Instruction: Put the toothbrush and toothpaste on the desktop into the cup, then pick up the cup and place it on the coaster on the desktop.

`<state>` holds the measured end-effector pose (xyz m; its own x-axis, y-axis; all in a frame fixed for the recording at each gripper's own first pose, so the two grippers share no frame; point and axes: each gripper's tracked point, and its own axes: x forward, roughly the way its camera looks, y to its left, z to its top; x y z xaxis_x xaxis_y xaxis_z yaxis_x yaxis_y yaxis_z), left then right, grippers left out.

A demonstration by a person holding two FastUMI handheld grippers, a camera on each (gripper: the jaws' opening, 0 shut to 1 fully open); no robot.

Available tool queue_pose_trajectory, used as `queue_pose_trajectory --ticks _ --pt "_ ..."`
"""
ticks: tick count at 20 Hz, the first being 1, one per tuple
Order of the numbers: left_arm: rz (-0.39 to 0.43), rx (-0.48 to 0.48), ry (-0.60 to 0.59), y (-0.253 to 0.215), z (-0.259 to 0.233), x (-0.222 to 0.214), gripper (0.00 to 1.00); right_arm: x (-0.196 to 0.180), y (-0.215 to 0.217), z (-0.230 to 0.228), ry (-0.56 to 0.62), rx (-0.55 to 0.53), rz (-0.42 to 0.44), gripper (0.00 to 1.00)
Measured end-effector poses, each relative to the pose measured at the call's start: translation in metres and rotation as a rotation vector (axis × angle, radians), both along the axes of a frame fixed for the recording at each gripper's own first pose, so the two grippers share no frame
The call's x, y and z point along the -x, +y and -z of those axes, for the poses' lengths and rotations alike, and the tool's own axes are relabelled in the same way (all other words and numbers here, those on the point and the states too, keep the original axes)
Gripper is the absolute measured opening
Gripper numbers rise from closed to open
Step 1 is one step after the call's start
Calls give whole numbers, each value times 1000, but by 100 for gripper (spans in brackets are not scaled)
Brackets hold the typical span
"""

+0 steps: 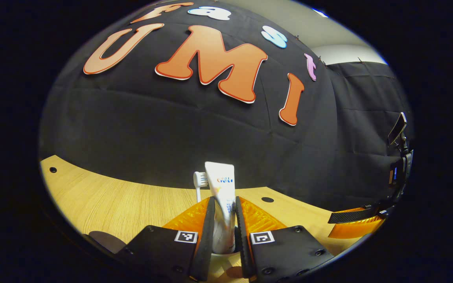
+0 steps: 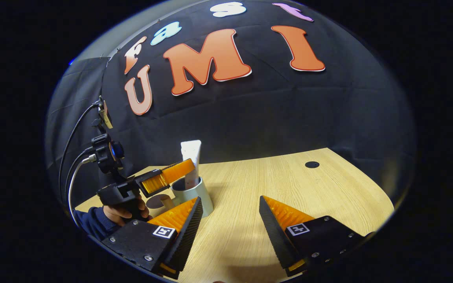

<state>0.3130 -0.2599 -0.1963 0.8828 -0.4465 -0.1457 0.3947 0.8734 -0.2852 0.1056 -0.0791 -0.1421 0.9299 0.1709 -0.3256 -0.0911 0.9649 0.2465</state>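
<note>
Pale wood desktop (image 2: pixel 273 184) lay under the right gripper (image 2: pixel 230 220), its jaws spread wide and empty. Ahead and to that gripper's left stood the pale grey round cup (image 2: pixel 193 195), the white toothpaste tube (image 1: pixel 221 196) upright inside, its long axis vertical. The left gripper (image 1: pixel 223 226) was nearer, closed on that tube. The white toothbrush (image 1: pixel 199 182) rose just behind. A brown round coaster (image 2: pixel 156 201) lay beside the cup.
</note>
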Motion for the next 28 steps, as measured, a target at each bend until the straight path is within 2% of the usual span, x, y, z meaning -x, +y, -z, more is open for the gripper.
queue_pose_trajectory --ticks 1,2,3,4,5,6,7,8,10,12,14,19,23,28 --pt "-4 -14 -11 3 -4 4 36 1 3 -2 0 0 -4 88" --pt "-4 -28 -21 7 -8 8 43 1 6 -4 5 1 -5 88" --pt "0 -38 -20 8 -11 14 41 2 9 -5 13 1 -8 88" --pt "2 -46 -12 11 -12 19 45 3 13 -5 26 -2 -12 88" --pt "0 -52 -3 15 -14 24 60 3 18 -7 39 -8 -20 88" --pt "-10 -58 4 22 -17 27 67 4 25 -10 51 -16 -30 88" --pt "-22 -70 10 30 -20 33 74 4 31 -14 60 -27 -40 88" --pt "-38 -81 12 40 -23 39 77 4 38 -17 67 -35 -52 88" --pt "-82 -99 15 64 -30 50 90 1 49 -24 84 -35 -65 88" --pt "-118 -126 24 89 -37 65 92 -4 55 -26 114 -21 -59 88" --pt "-183 -194 19 120 -42 79 100 -10 66 -25 152 -13 -65 88" --pt "-267 -279 -33 171 -69 115 99 -20 97 -27 257 -16 -88 88" --pt "-294 -335 -86 196 -81 143 96 -27 109 -21 365 36 -61 88" --pt "-331 -321 -95 220 -75 163 99 -35 125 -2 515 70 -18 88"
